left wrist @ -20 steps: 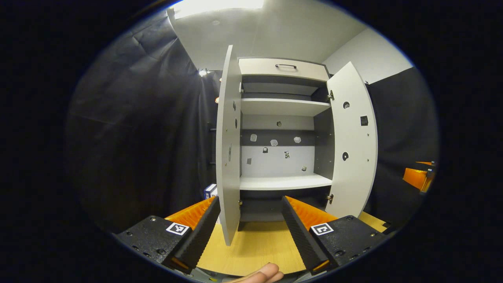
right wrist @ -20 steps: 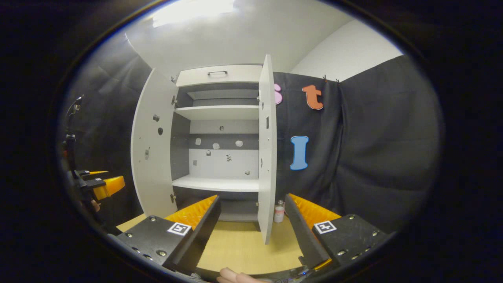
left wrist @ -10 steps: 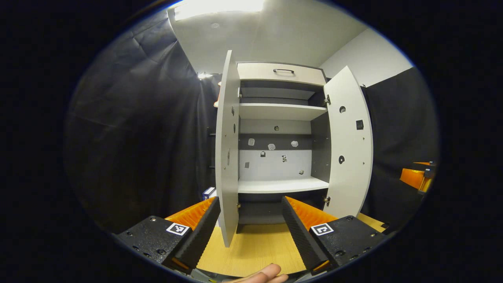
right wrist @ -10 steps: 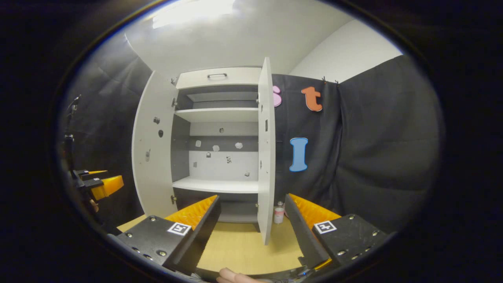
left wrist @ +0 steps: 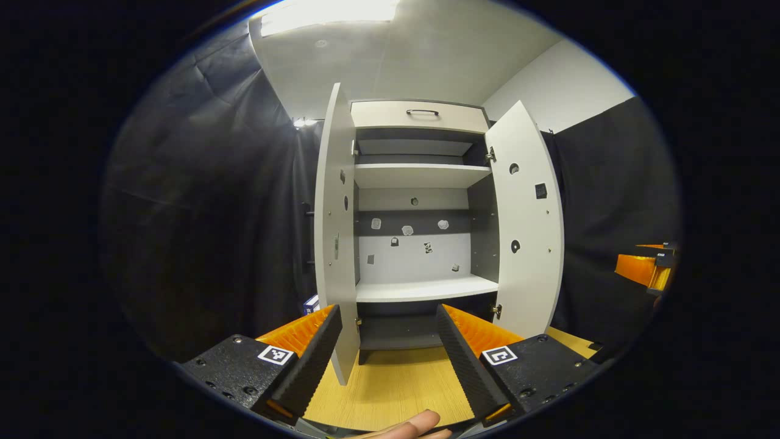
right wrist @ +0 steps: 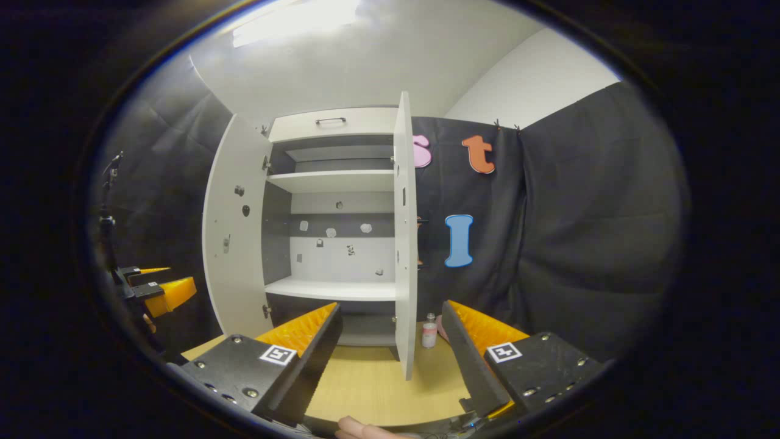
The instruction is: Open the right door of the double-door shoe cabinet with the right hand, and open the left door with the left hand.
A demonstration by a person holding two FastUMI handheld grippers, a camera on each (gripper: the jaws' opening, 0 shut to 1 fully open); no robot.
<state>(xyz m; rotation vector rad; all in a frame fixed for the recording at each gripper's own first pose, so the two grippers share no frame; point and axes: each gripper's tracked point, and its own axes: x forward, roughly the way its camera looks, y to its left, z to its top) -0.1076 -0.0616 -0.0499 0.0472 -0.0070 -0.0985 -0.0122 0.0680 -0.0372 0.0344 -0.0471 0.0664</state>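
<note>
The white double-door shoe cabinet [left wrist: 420,177] stands with both doors swung out. In the left gripper view the left door [left wrist: 334,244] is edge-on and the right door [left wrist: 525,225] shows its inner face. My left gripper [left wrist: 387,366] is open, and the left door's lower corner sits between its fingers, close to the left one. In the right gripper view the right door [right wrist: 404,244] is edge-on and the left door [right wrist: 234,231] faces me. My right gripper [right wrist: 390,366] is open, and the right door's lower edge hangs between its fingers.
Pale shelves [left wrist: 420,289] and a top drawer with a dark handle [left wrist: 421,112] show inside the cabinet. A small bottle [right wrist: 429,332] stands on the wooden floor [right wrist: 365,390] by the right door. A blue-white box [left wrist: 311,303] lies left of the cabinet. The other gripper [right wrist: 164,292] shows at far left.
Both grippers have drawn back slightly, so the cabinet looks a little farther off. In the left gripper view the cabinet and left door have drifted left. Both doors stay open.
</note>
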